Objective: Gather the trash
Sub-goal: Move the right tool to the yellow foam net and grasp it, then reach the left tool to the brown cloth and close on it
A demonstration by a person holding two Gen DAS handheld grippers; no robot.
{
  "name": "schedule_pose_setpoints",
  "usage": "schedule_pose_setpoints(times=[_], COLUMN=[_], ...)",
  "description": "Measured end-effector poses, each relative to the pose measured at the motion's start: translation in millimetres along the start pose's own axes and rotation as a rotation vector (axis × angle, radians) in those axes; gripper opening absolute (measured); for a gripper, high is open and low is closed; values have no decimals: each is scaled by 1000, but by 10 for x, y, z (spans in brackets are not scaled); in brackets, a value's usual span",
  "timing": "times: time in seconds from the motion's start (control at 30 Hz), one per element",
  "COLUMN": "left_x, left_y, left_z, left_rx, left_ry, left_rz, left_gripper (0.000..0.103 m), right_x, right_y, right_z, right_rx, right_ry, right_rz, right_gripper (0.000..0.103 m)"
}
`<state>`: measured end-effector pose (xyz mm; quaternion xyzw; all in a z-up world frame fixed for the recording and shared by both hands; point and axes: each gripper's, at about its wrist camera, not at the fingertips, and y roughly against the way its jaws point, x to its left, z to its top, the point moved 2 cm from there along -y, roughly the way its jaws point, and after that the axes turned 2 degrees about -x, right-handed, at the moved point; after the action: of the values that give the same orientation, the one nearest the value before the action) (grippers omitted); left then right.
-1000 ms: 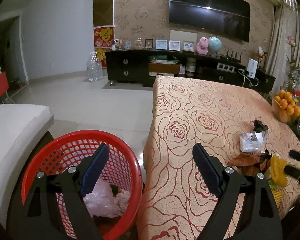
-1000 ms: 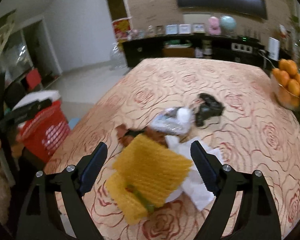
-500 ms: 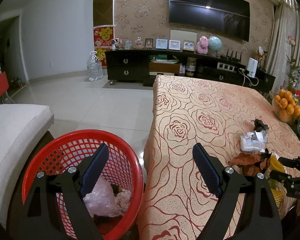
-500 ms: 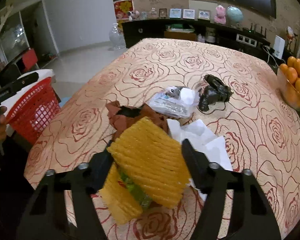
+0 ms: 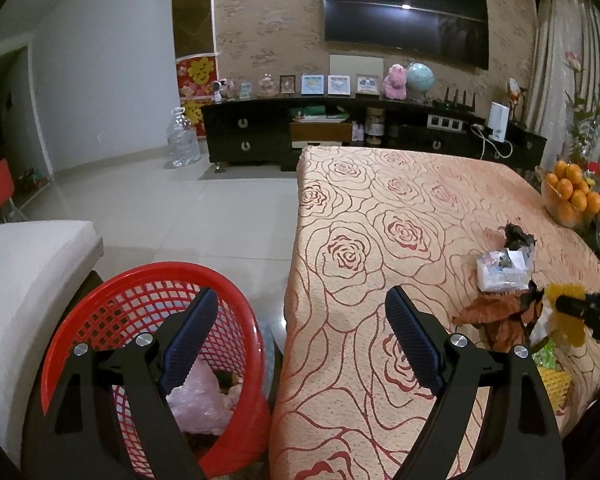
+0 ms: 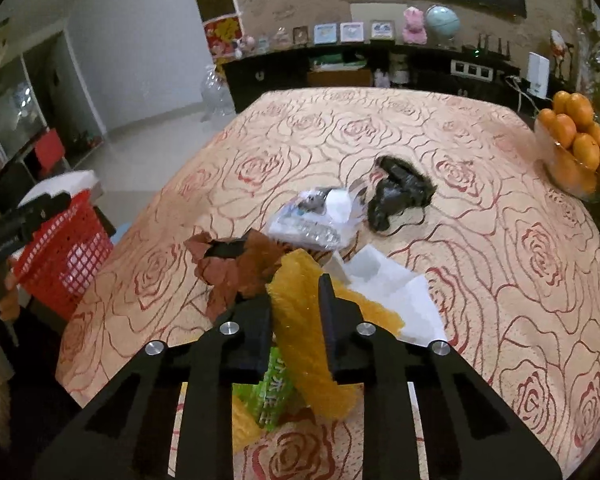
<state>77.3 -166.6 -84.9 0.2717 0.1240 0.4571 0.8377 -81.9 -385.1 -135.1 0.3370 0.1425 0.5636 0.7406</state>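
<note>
The right hand-held gripper (image 6: 296, 300) has just closed and now pinches the yellow foam net (image 6: 300, 320), which lies in the trash pile on the rose-patterned tabletop (image 6: 500, 240). The left hand-held gripper (image 5: 296, 336) hangs wide open and empty above the red basket (image 5: 100, 300).

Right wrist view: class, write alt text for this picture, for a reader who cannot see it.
The right claw is shut on a yellow foam net above a rose-patterned tablecloth. Beyond it lie brown paper, a white tissue, a clear wrapper and a black bag, with a red basket at the left.
</note>
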Motion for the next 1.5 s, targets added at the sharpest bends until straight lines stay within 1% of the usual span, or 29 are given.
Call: schedule_pose_setpoints(times=[0.1,0.2,0.4,0.47,0.6,0.73,0.93,1.07,1.2,1.3,1.33,1.37,1.5], left_x=[-51,-109,-410,-562,-874,-1289,-1738,-1844,-1830,-1859,-1865,-1872,-1885], left_y=[-3,-5,6,-8,-83,-186,-420,-666,-786,-804,-808,-810,-788], left_z=[-8,-13,-17,-12,-6,-20,-101,-211,-264,-267,-274,-281,-295], left_rx=[3,7,13,27,58,83,121,181,217,213,212,213,211], left_ry=[-9,-13,-66,-92,-146,-234,-319,-316,-264,-249,-245,-242,-237], left_rz=[-9,-37,-135,-184,-252,-315,-365,-385,-425,-444,-451,-459,-478], left_gripper=[83,82,83,83,83,83,83,82,82,74,67,63,57], right_x=[-64,-126,-195,-227,-301,-334,-406,-422,-417,-399,-390,-380,-323], right_y=[73,119,229,254,316,365,407,412,378,327,310,298,230], right_z=[32,64,117,131,151,164,168,166,154,142,138,136,112], right_rx=[-32,-54,-107,-118,-140,-155,-165,-161,-141,-123,-117,-113,-87], right_ry=[-31,-58,-89,-104,-131,-140,-158,-161,-158,-159,-158,-157,-147], right_rz=[-11,-20,-31,-36,-40,-38,-44,-42,-36,-26,-23,-20,-7], right_gripper=[18,18,18,18,18,18,18,18,18,18,18,18,19])
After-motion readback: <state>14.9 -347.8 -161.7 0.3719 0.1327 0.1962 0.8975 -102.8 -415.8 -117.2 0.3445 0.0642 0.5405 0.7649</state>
